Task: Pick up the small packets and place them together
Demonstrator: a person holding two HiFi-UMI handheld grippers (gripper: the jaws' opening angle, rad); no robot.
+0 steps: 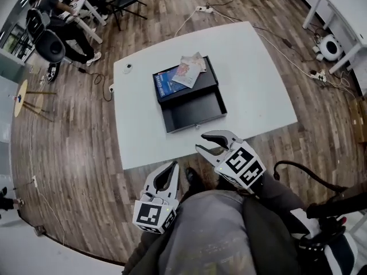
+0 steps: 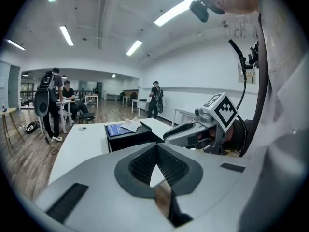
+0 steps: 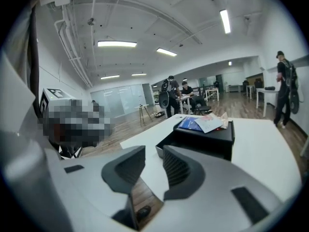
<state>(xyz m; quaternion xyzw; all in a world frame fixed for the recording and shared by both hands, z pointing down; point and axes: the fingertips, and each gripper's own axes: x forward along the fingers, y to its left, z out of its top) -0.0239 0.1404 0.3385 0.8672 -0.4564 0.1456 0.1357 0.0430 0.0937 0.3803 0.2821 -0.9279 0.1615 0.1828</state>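
From the head view I cannot count the small packets (image 1: 188,72) heaped on the black box (image 1: 200,86) at 12 o'clock, and their print is too small to read. A little object (image 1: 128,67) near the 10 o'clock corner of the tabletop (image 1: 258,85) is too small to name. The white table (image 1: 338,16) at 2 o'clock and the seated people (image 1: 63,24) at 10 o'clock are cut by the edge. In the left gripper view the left claw (image 2: 155,148) hides the box's lower front.
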